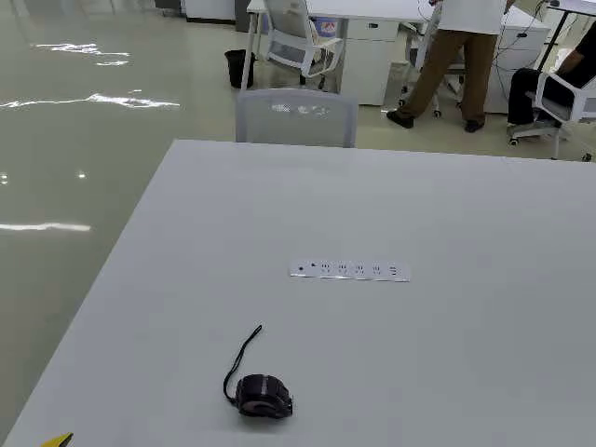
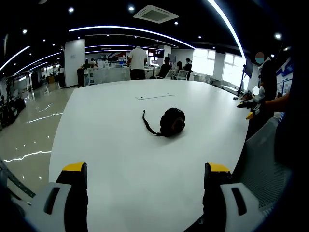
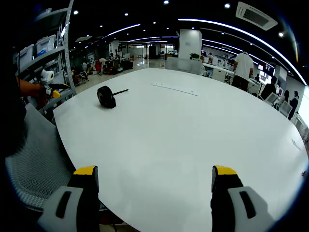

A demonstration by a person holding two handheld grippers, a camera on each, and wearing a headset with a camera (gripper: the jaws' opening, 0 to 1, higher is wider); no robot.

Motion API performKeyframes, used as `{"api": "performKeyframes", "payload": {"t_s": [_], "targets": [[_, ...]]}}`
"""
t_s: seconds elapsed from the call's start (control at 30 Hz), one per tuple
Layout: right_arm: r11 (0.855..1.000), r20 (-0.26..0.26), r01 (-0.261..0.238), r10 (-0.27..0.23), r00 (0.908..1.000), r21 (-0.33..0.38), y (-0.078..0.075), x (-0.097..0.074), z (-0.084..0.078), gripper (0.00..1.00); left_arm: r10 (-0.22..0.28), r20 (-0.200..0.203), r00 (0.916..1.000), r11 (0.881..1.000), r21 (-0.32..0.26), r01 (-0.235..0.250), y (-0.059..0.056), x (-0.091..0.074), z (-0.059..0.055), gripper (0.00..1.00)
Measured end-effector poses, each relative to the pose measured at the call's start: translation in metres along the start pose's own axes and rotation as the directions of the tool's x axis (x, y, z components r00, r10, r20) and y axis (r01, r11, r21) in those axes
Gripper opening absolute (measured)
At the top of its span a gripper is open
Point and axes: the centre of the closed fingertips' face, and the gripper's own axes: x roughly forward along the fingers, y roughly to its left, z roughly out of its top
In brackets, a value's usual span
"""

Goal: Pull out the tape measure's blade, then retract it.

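Observation:
A black tape measure [image 1: 264, 396] lies near the front edge of the white table [image 1: 419, 205], blade in, its black wrist strap [image 1: 245, 351] trailing away from me. In the left gripper view the tape measure [image 2: 173, 121] sits ahead, well beyond my left gripper [image 2: 146, 169], which is open and holds nothing. One yellow fingertip [image 1: 58, 440] pokes in at the bottom left corner of the head view. My right gripper [image 3: 155, 171] is open too, hovering at the table's near edge, with the tape measure [image 3: 106, 95] far off to its upper left.
A white power strip [image 1: 349, 271] lies flat mid-table. A grey mesh chair [image 1: 296, 116] stands at the far edge. Beyond it are desks, office chairs and a standing person [image 1: 456, 56]. Shiny floor drops off past the table's left edge.

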Motion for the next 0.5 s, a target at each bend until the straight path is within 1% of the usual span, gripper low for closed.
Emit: {"api": "performKeyframes", "payload": {"t_s": [0.07, 0.13, 0.2, 0.27, 0.4, 0.43, 0.5], "targets": [[1.000, -0.001, -0.008, 0.008, 1.0000, 0.001, 0.0005, -0.0001, -0.0012, 1.00, 0.000, 0.001, 1.0000, 1.000, -0.002, 0.000, -0.0002, -0.0005, -0.0005, 0.99], [1.000, -0.004, -0.005, 0.005, 1.0000, -0.002, -0.0012, -0.0003, -0.0031, 1.00, 0.001, 0.003, 1.0000, 1.000, -0.002, -0.001, 0.0010, -0.0013, -0.0029, 0.99], [1.000, -0.002, -0.004, 0.004, 1.0000, -0.001, -0.0011, -0.0011, -0.0019, 1.00, -0.001, 0.003, 1.0000, 1.000, -0.002, 0.001, -0.0031, -0.0028, -0.0007, 0.99], [1.000, -0.001, -0.002, 0.002, 1.0000, -0.002, -0.0013, -0.0016, -0.0012, 1.00, 0.000, 0.001, 1.0000, 1.000, 0.002, 0.000, -0.0020, -0.0028, 0.0001, 0.99], [1.000, 0.001, -0.002, 0.002, 1.0000, -0.002, -0.0001, -0.0027, 0.0004, 1.00, 0.006, 0.002, 1.0000, 1.000, 0.000, -0.006, 0.0014, -0.0049, -0.0022, 0.99], [1.000, 0.001, -0.002, 0.002, 1.0000, -0.002, 0.0006, -0.0031, 0.0009, 1.00, 0.007, 0.001, 1.0000, 1.000, -0.001, -0.007, -0.0025, -0.0062, 0.0009, 0.99], [1.000, 0.001, -0.003, 0.003, 1.0000, -0.003, 0.0017, -0.0038, 0.0016, 1.00, 0.009, 0.001, 1.0000, 1.000, 0.002, -0.009, -0.0031, -0.0068, 0.0016, 0.99]]}}
